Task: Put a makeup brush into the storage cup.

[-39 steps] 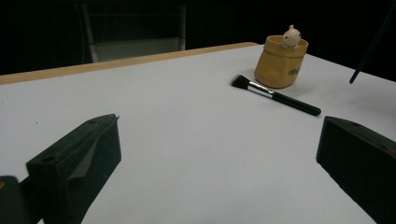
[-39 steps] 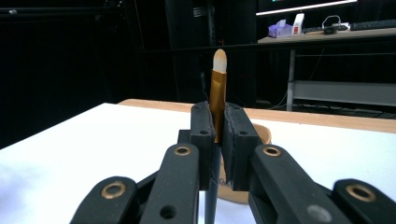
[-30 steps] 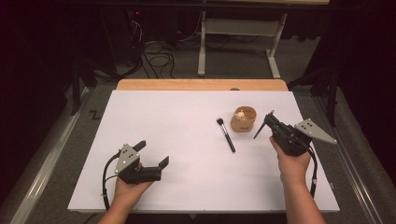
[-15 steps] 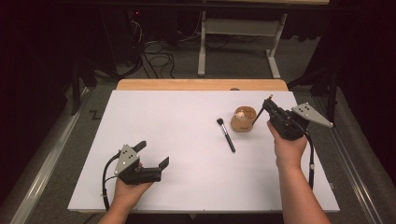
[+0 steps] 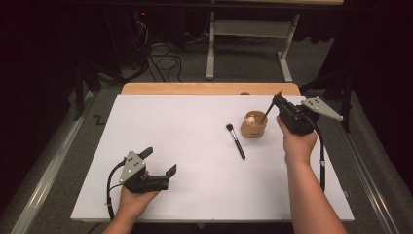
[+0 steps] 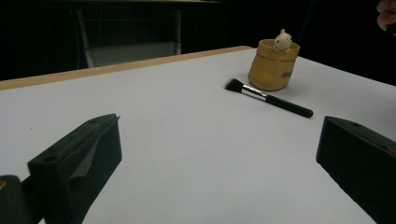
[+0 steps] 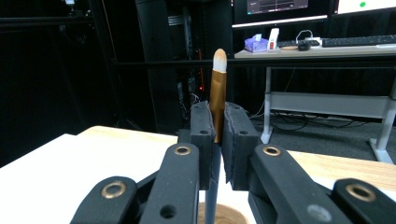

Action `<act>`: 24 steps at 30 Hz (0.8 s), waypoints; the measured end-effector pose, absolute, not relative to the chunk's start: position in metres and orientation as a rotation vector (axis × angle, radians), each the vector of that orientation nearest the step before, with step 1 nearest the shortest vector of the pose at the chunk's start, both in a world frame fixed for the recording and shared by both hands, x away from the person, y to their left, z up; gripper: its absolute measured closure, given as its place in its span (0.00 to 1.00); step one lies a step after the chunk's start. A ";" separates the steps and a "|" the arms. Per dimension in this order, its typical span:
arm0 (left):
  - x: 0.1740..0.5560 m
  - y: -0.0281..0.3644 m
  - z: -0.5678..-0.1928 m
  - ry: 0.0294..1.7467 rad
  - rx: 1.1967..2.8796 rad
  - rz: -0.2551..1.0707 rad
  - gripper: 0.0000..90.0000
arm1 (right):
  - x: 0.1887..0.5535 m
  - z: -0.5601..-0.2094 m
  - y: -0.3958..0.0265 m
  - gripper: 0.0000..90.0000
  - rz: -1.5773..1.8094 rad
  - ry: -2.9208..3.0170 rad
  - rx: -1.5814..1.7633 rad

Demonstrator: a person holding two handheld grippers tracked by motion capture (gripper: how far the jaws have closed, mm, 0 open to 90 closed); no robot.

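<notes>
R gripper [image 5: 279, 103] jaws clamping small brush [image 7: 218, 88] above cup [image 5: 253, 125]; next needs lowering handle-first in. L gripper [image 5: 158, 161] jaws gaping, idle.

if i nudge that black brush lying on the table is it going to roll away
Probably a little. The black brush lies flat on the white table and its handle looks round and slim, so a sideways nudge may roll it. Its wider bristle head could make it curve rather than run straight. It looks light and stiff, and lies apart from the tan cup.
</notes>
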State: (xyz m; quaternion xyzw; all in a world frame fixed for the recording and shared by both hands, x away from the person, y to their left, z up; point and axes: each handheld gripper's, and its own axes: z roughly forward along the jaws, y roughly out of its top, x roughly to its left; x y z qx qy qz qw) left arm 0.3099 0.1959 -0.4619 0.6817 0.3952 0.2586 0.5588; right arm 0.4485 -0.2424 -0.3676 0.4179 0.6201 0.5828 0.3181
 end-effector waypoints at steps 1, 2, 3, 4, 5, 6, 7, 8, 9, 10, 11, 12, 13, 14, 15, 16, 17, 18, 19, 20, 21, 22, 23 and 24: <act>0.310 0.196 -0.462 0.932 1.607 0.611 0.01 | 0.450 -0.367 -0.242 0.95 1.532 1.628 1.102; 0.310 0.196 -0.462 0.933 1.604 0.611 0.01 | 0.451 -0.367 -0.242 0.95 1.529 1.630 1.102; 0.310 0.196 -0.462 0.932 1.605 0.610 0.01 | 0.452 -0.366 -0.241 0.95 1.524 1.630 1.102; 0.310 0.196 -0.462 0.932 1.603 0.612 0.01 | 0.453 -0.366 -0.241 0.95 1.519 1.633 1.105; 0.310 0.196 -0.461 0.932 1.603 0.613 0.01 | 0.454 -0.366 -0.240 0.95 1.513 1.635 1.102; 0.310 0.197 -0.461 0.932 1.605 0.614 0.01 | 0.455 -0.366 -0.239 0.95 1.507 1.638 1.101; 0.310 0.197 -0.461 0.933 1.604 0.613 0.01 | 0.456 -0.367 -0.238 0.95 1.505 1.641 1.097; 0.310 0.197 -0.461 0.933 1.603 0.613 0.01 | 0.457 -0.367 -0.237 0.95 1.498 1.642 1.100; 0.310 0.197 -0.461 0.933 1.604 0.614 0.01 | 0.458 -0.367 -0.236 0.95 1.495 1.642 1.103; 0.310 0.197 -0.461 0.932 1.604 0.615 0.01 | 0.459 -0.368 -0.236 0.95 1.495 1.641 1.109; 0.310 0.197 -0.461 0.931 1.602 0.615 0.01 | 0.461 -0.368 -0.236 0.95 1.487 1.640 1.105; 0.309 0.197 -0.461 0.929 1.601 0.617 0.01 | 0.462 -0.369 -0.235 0.95 1.489 1.641 1.113; 0.309 0.196 -0.461 0.928 1.596 0.618 0.01 | 0.463 -0.370 -0.235 0.95 1.485 1.642 1.115; 0.309 0.196 -0.461 0.927 1.595 0.619 0.02 | 0.465 -0.371 -0.235 0.95 1.489 1.644 1.126; 0.309 0.196 -0.461 0.927 1.594 0.619 0.01 | 0.466 -0.371 -0.235 0.95 1.479 1.647 1.124; 0.309 0.196 -0.461 0.927 1.594 0.619 0.01 | 0.467 -0.372 -0.234 0.95 1.476 1.649 1.130; 0.309 0.196 -0.461 0.928 1.594 0.618 0.01 | 0.468 -0.372 -0.234 0.95 1.471 1.653 1.131; 0.309 0.196 -0.461 0.928 1.594 0.617 0.01 | 0.470 -0.373 -0.234 0.95 1.467 1.656 1.130; 0.309 0.196 -0.461 0.929 1.595 0.618 0.01 | 0.470 -0.373 -0.234 0.95 1.472 1.654 1.137; 0.309 0.196 -0.461 0.929 1.595 0.617 0.01 | 0.472 -0.374 -0.234 0.95 1.472 1.650 1.146; 0.309 0.196 -0.461 0.929 1.594 0.617 0.01 | 0.473 -0.374 -0.234 0.95 1.468 1.651 1.147; 0.309 0.196 -0.461 0.929 1.593 0.617 0.01 | 0.474 -0.374 -0.233 0.95 1.469 1.649 1.160; 0.309 0.196 -0.461 0.928 1.593 0.618 0.01 | 0.476 -0.375 -0.233 0.95 1.470 1.652 1.161; 0.309 0.197 -0.461 0.929 1.592 0.620 0.01 | 0.477 -0.375 -0.233 0.95 1.473 1.651 1.165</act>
